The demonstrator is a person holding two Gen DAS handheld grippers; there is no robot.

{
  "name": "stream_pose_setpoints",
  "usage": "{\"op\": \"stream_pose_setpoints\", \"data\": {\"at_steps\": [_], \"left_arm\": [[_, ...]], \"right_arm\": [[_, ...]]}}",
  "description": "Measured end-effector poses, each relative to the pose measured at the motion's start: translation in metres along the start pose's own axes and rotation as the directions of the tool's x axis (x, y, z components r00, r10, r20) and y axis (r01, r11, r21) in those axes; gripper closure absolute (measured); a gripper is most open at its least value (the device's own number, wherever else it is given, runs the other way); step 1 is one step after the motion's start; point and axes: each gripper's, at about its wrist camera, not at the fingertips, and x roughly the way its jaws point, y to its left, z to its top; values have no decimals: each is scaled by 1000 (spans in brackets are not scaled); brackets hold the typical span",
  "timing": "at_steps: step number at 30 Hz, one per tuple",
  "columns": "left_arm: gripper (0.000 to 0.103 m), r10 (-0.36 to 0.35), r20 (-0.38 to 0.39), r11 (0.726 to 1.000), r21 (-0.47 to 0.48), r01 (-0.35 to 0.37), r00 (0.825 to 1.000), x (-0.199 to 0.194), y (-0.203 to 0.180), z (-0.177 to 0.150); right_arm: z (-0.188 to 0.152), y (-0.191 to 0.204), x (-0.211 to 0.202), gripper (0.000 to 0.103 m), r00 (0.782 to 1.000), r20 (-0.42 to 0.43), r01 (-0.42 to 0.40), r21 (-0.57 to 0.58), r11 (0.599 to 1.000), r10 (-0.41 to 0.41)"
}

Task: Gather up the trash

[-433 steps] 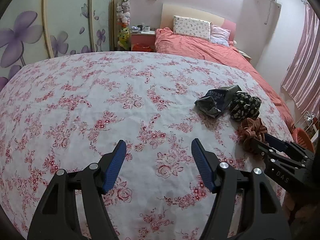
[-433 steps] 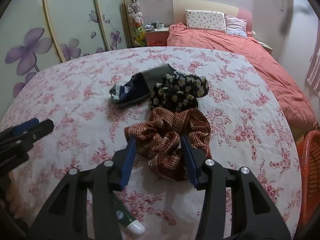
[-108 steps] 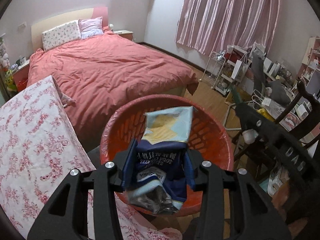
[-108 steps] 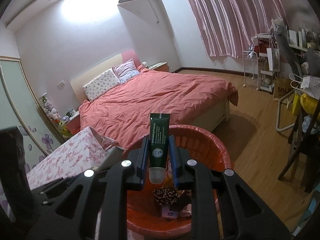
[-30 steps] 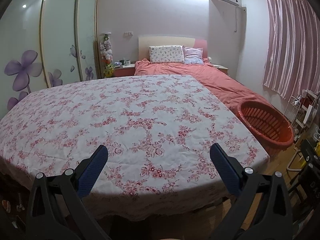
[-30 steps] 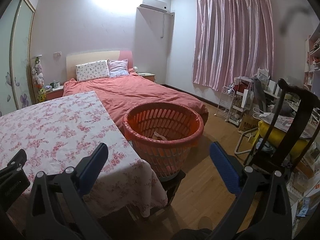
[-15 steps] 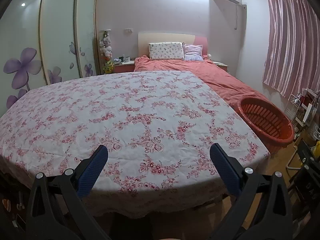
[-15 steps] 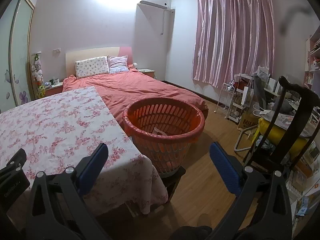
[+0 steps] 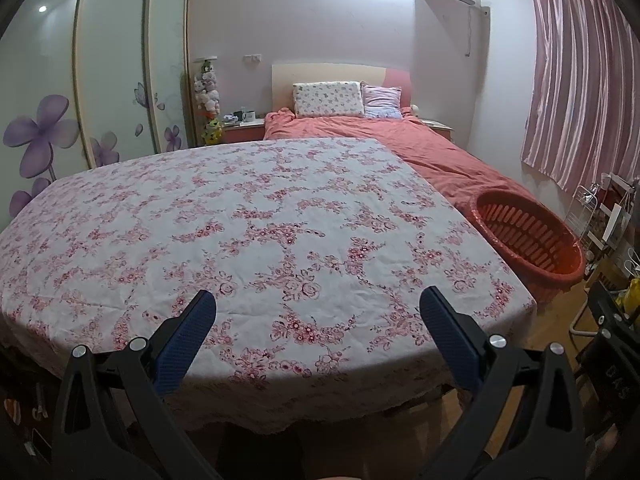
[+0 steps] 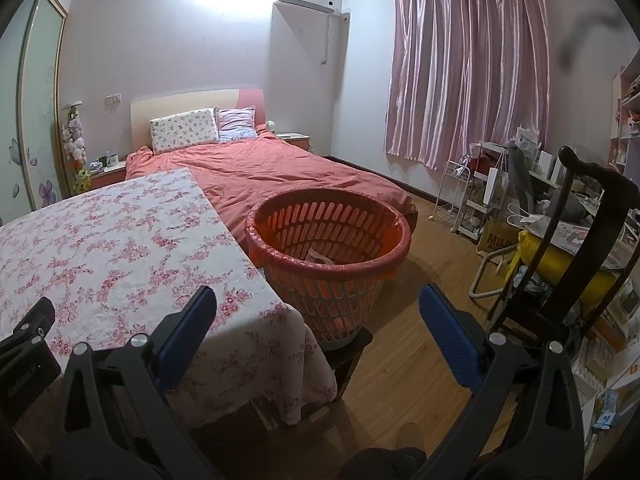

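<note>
A red slatted basket stands on a low stool just off the table's right corner; a pale scrap of trash shows inside it. The same basket appears at the right in the left wrist view. My left gripper is open and empty, held back from the near edge of the floral-cloth table, whose top is bare. My right gripper is open and empty too, facing the basket from a short distance. The left gripper's body shows at the lower left of the right wrist view.
A bed with a coral cover lies behind the table and basket. A dark wooden chair and cluttered shelves stand at the right. Wooden floor lies open between basket and chair. A sliding wardrobe lines the left wall.
Both grippers have drawn back and risen slightly from the table and basket. Both stay open and empty; nothing on the table has changed.
</note>
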Motion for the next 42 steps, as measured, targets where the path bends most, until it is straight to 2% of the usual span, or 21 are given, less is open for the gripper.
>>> {"op": "stream_pose_setpoints", "data": {"at_steps": [42], "left_arm": [[3,-21,-15,1000,15,21,1000,1,-8,-4]], "right_arm": [[-9,-2,2,4,1000,-9,-3,6,1000,3]]}}
